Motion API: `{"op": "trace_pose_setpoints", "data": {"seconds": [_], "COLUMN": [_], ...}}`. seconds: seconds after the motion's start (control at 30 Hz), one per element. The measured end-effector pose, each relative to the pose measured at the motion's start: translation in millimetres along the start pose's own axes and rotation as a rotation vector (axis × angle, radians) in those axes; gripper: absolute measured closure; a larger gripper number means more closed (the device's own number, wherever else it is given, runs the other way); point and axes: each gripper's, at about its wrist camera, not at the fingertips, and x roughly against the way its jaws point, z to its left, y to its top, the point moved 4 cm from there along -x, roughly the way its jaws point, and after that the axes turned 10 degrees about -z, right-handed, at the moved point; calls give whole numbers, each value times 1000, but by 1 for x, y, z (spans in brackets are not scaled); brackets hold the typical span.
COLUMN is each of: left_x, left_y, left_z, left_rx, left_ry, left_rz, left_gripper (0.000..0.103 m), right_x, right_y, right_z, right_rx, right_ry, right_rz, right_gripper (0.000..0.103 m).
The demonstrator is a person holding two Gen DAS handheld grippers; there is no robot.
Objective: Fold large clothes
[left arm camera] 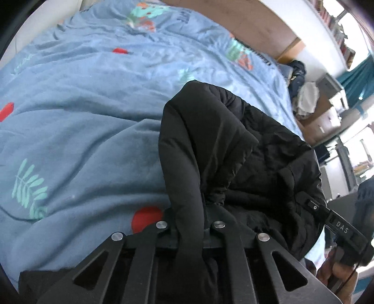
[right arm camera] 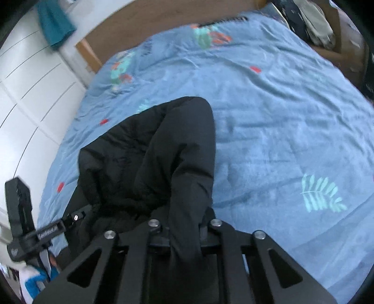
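Black puffer jacket (left arm camera: 236, 163) is lying bunched on the blue bedspread (left arm camera: 81, 105), near the bed's close edge, and you are gripping it from both sides. In the left wrist view a fold of its fabric is running down between the fingers of your left gripper (left arm camera: 190, 230), which are pressing closed on it; the rest of the jacket is piling up to the right of that fold. In the right wrist view the same garment (right arm camera: 145, 154) is rising in a rounded hump ahead of your right gripper (right arm camera: 184, 230), whose fingers are likewise clamping a strip of the cloth. The other tool is showing at the edge of each view: the right gripper's body (left arm camera: 343, 231) at the lower right of the left view, the left one (right arm camera: 25, 224) at the lower left of the right view. The bedspread, printed with teal leaves and red spots, is spreading wrinkled around the jacket. A wooden headboard (right arm camera: 163, 14) is curving beyond it, white wardrobe doors (right arm camera: 25, 98) are standing to the left, and a teal cloth (right arm camera: 55, 23) is hanging above them.
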Motion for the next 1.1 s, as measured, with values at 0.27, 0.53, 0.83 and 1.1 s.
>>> {"op": "trace_pose_setpoints", "data": {"seconds": [0.27, 0.53, 0.83, 1.1], "left_x": [86, 148, 168, 235], "left_y": [-33, -110, -171, -169], "left_z": [3, 33, 71, 83], "left_rx": [-18, 16, 97, 53], "left_ry": [-114, -195, -141, -50], "left_rz": [-73, -53, 7, 4], "left_gripper": [95, 93, 92, 81], "right_x": [111, 179, 183, 247], "right_y": [-28, -116, -180, -194], "right_z": [11, 3, -26, -39], "right_rx": [32, -40, -172, -97], "right_ry": [162, 270, 243, 107], "right_rz": [-134, -173, -122, -55], "right_gripper": [93, 93, 89, 78]}}
